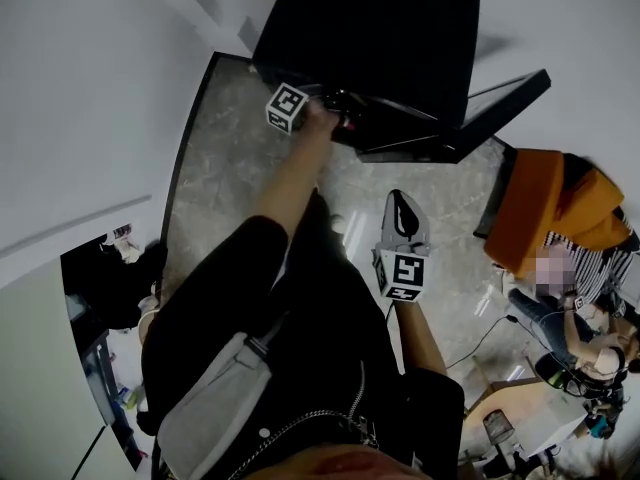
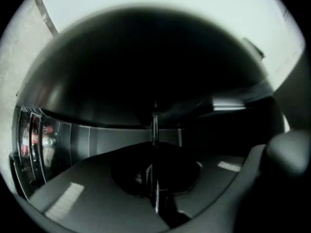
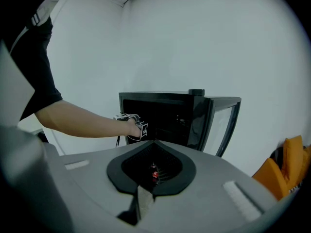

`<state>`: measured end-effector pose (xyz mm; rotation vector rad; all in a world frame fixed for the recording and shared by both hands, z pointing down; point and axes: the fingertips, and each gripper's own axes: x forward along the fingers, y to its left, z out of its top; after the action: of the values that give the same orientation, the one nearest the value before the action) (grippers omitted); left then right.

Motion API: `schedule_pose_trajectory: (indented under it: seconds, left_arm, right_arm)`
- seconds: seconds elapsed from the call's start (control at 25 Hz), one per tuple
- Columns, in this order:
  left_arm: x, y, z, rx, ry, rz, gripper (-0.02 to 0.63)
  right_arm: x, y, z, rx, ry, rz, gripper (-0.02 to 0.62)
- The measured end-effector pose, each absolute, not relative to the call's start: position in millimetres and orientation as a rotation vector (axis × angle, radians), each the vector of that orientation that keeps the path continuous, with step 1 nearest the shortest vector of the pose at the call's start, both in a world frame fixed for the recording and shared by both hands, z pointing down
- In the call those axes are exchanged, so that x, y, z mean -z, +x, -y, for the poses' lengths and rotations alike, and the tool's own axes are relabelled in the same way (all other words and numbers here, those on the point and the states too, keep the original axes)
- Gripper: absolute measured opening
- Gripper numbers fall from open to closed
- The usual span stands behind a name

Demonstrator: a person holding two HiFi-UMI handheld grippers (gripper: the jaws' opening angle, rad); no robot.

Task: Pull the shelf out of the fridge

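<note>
The black fridge (image 1: 370, 38) stands on the floor with its glass door (image 1: 495, 103) swung open to the right. My left gripper (image 1: 338, 120) reaches level into the dark opening. In the left gripper view its jaws (image 2: 154, 147) lie together on a thin pale strip, the shelf's front edge (image 2: 154, 123), which runs on past the tips. The rest of the shelf is lost in the dark. My right gripper (image 1: 400, 200) hangs back over the floor, shut and empty, pointing at the fridge (image 3: 160, 115). It sees the left gripper (image 3: 138, 129) at the opening.
White walls stand behind and left of the fridge. An orange bundle (image 1: 550, 218) and a seated person (image 1: 575, 288) are at the right, with cables on the grey marbled floor (image 1: 220, 168). Small red-and-white items (image 2: 34, 140) show at the left gripper view's edge.
</note>
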<state>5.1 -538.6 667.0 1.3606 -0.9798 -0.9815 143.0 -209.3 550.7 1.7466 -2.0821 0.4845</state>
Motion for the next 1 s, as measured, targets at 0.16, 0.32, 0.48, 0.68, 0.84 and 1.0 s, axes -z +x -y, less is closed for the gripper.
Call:
schedule_pose_trajectory:
  seconds: [0.16, 0.32, 0.48, 0.68, 0.84, 1.0]
  left_arm:
    - [-671.2, 2.0, 521.3, 0.984, 1.354, 0.970, 0.023]
    - [-670.2, -3.9, 510.6, 0.974, 1.355, 0.967, 0.021]
    - [-669.8, -7.2, 500.5, 0.963, 1.352, 0.962, 0.021]
    - [-668.3, -11.9, 488.7, 0.949, 1.355, 0.951, 0.021]
    - [-667.8, -15.6, 475.5, 0.932, 1.355, 0.944, 0.021]
    - [-668.8, -18.7, 465.9, 0.935, 1.342, 0.944, 0.021]
  right_arm:
    - [-556.1, 137.1, 209.1, -0.530, 1.714, 2.111, 0.002]
    - [-554.2, 127.6, 217.1, -0.553, 1.692, 2.154, 0.002]
    - [-556.3, 125.6, 229.5, -0.633, 1.719, 2.175, 0.002]
    - [-572.4, 127.2, 250.5, -0.890, 1.777, 2.209, 0.002]
    - [-585.9, 134.0, 264.1, -1.149, 1.867, 2.203, 0.003]
    - [-599.5, 139.8, 283.9, -1.486, 1.896, 2.342, 0.011]
